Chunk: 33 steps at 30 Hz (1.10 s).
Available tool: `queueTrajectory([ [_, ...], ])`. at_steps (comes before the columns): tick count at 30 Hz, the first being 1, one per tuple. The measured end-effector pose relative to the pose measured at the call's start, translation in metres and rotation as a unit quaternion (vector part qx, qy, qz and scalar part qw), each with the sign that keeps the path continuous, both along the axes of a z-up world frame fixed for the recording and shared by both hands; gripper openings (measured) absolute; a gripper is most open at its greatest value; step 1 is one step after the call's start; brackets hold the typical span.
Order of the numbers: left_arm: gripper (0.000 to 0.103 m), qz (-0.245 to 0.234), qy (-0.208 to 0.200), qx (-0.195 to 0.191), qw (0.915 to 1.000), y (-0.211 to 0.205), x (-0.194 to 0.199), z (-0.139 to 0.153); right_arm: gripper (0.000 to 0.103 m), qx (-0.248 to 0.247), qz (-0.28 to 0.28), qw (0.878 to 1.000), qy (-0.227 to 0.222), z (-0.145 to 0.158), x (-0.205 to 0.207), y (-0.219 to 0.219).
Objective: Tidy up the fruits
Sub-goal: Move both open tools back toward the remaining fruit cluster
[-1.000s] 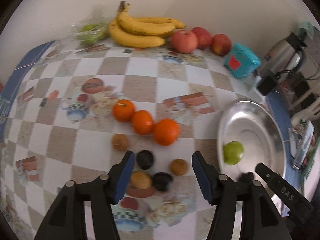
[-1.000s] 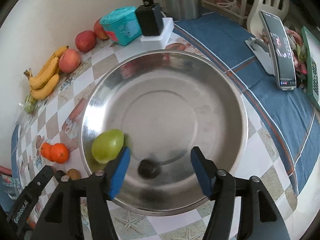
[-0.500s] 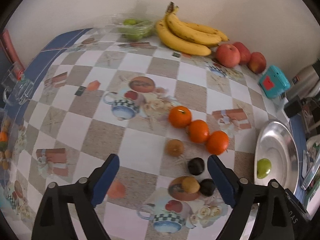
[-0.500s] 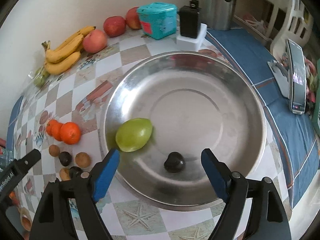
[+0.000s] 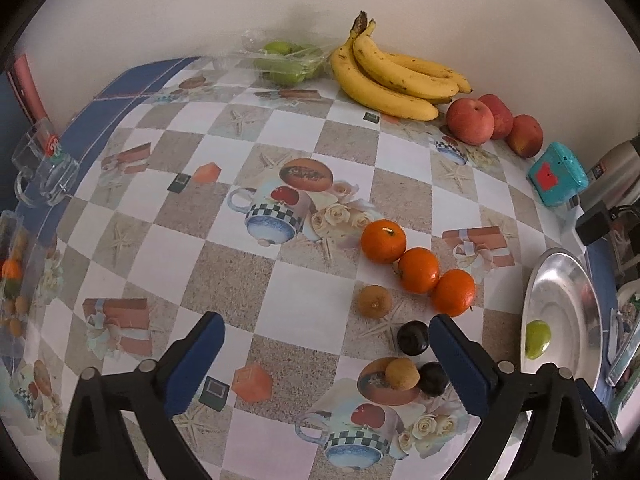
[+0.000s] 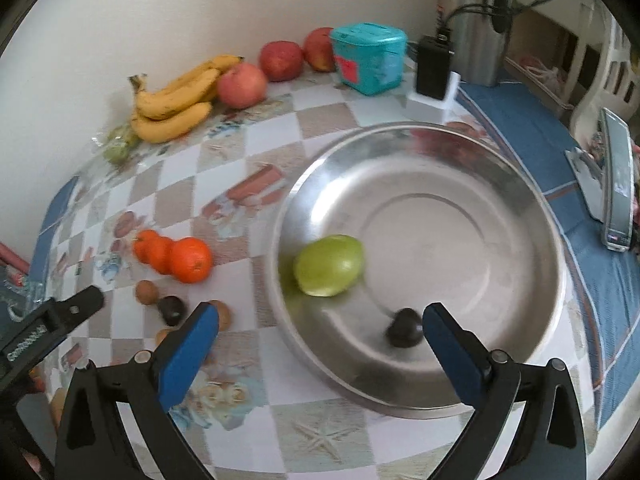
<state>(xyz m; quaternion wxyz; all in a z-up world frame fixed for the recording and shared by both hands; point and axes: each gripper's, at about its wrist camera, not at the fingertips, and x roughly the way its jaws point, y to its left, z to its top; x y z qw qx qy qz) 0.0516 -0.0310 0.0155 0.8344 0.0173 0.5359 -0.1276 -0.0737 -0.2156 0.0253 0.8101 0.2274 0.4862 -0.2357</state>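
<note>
A: Where do the fruits lie?

B: Most sit loose on the bench [image 5: 288,308]. Three oranges [image 5: 418,270] run in a touching row near its middle, with small brown fruits [image 5: 374,301] and dark plums [image 5: 413,337] scattered just beside them toward the near edge. The bananas [image 5: 394,80] and three apples [image 5: 470,121] rest along the far edge by the wall. The steel bowl [image 6: 520,216] at the right edge holds a green fruit [image 6: 329,265] and one dark plum [image 6: 405,333], apart from each other on the near side.

A: And the two tools?

B: The left gripper [image 5: 326,364] hangs over the bench with its jaws wide apart and nothing between them. The right gripper [image 6: 320,354] hovers at the bowl's near rim, jaws likewise spread and empty.

A: How would the next fruit handle?

B: The plums look small, round and smooth, so likely to roll or squirt out; a jaw on each side across the widest part, closed gently, seems best. They probably bruise easily. The oranges appear firmer and heavier, with a grippier skin, but since they touch one another, the end one near the bowl looks the easier to take.
</note>
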Motion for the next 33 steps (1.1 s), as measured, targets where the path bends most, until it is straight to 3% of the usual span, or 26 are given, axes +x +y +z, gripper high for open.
queueTrajectory([
  [8, 0.103, -0.002, -0.016, 0.001, 0.9999, 0.008, 0.004, 0.007, 0.102, 0.023, 0.04, 0.999, -0.013, 0.002, 0.017, 0.029],
  [22, 0.103, 0.066, -0.025, -0.017, 0.9974, 0.06, 0.024, 0.017, 0.102, 0.053, 0.077, 0.996, 0.001, 0.0, 0.056, 0.062],
  [33, 0.103, 0.053, -0.007, -0.01, 0.9985, 0.049, 0.022, 0.006, 0.102, 0.063, 0.107, 0.992, 0.028, -0.011, 0.058, 0.066],
])
